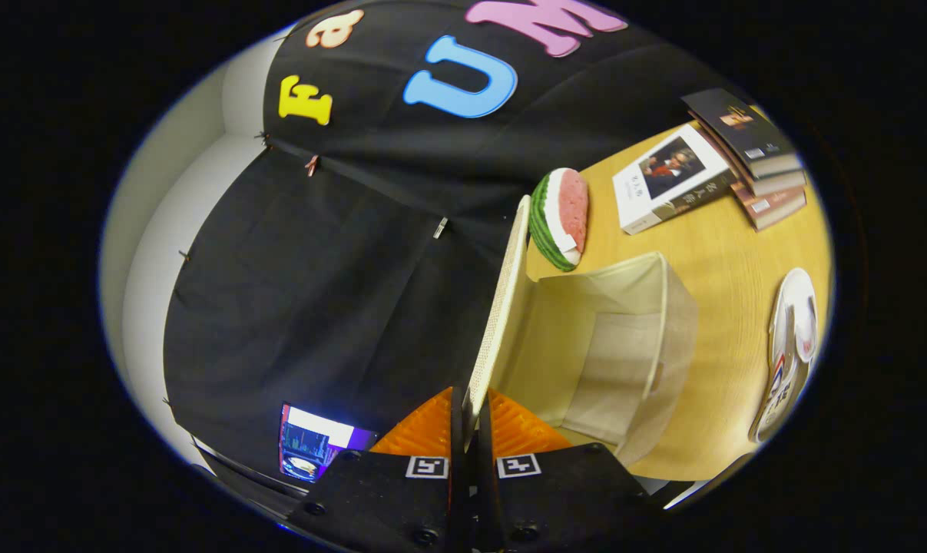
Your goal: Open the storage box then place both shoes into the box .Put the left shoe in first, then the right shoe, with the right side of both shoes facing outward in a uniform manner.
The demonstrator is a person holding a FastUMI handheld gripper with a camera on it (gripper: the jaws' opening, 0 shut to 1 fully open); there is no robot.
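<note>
My gripper (pixel 469 418) is shut on the edge of the storage box's lid (pixel 501 299), a thin cream panel with a woven face that stands on edge and runs away from the orange fingers (pixel 425 430). Beside the lid the beige fabric storage box (pixel 663 338) lies open on the wooden table, its inside bare. A white shoe (pixel 792 338) with dark and red trim lies on the table beyond the box, apart from it. The whole view is strongly rolled to one side.
A toy watermelon slice (pixel 563 215) sits on the wooden table (pixel 724 246) just past the box. A white book (pixel 670 188) and a stack of dark books (pixel 755 153) lie farther off. A lit screen (pixel 313 445) shows below the black cloth wall.
</note>
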